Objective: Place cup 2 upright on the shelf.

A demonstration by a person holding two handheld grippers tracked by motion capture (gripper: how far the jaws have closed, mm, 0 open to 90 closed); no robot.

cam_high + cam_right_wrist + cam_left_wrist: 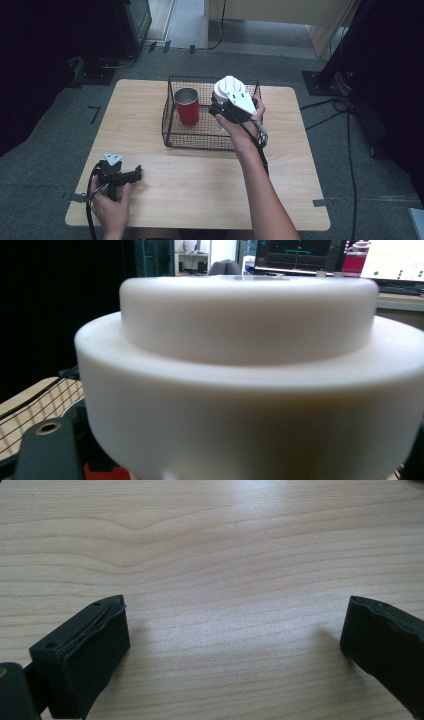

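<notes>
A black wire basket [169, 131] stands at the back middle of the wooden table [210, 190]. A red cup [186, 106] stands upright in its left half. My right gripper [223, 104] hovers over the basket's right half, shut on a white lidded cup [227, 88]. That cup's stepped white lid [240, 370] sits very close in the right gripper view, with the basket's wires at the lower left. My left gripper [135, 173] rests low at the table's front left; its jaws stand wide apart over bare wood [235, 625], nothing between them.
Cables [345, 115] and black stand bases [325, 82] lie on the grey floor around the table. The front half of the table is bare wood. Screens and a desk [390, 295] show far behind the white lid.
</notes>
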